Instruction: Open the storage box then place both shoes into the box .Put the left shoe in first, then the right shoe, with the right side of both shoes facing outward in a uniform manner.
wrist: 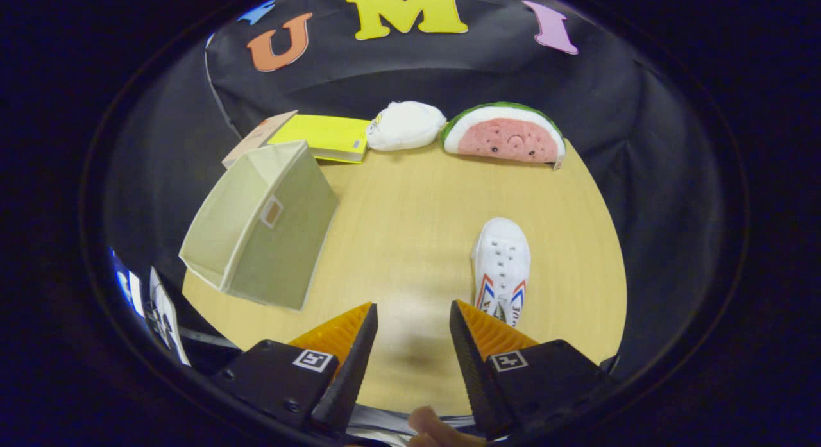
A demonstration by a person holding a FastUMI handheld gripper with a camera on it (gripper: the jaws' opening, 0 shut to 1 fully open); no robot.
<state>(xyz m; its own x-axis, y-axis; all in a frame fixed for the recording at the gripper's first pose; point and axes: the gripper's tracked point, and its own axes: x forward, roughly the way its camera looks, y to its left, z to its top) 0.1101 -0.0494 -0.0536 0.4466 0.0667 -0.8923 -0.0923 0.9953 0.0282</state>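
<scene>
A beige fabric storage box [260, 224] stands on the wooden table [410, 229], ahead and to the left of my fingers, with a small label patch on its near face. One white sneaker [501, 267] with red and blue side stripes lies just ahead of the right finger, toe pointing away from me. My gripper [412, 319] is open above the table, with nothing between its fingers. The sneaker's heel is partly hidden behind the right finger [478, 344].
At the table's far edge lie a yellow book [324, 137] on a brown flat piece, a white plush [405, 125] and a watermelon-slice plush [505, 134]. A fingertip [430, 428] of the person's hand shows below the fingers.
</scene>
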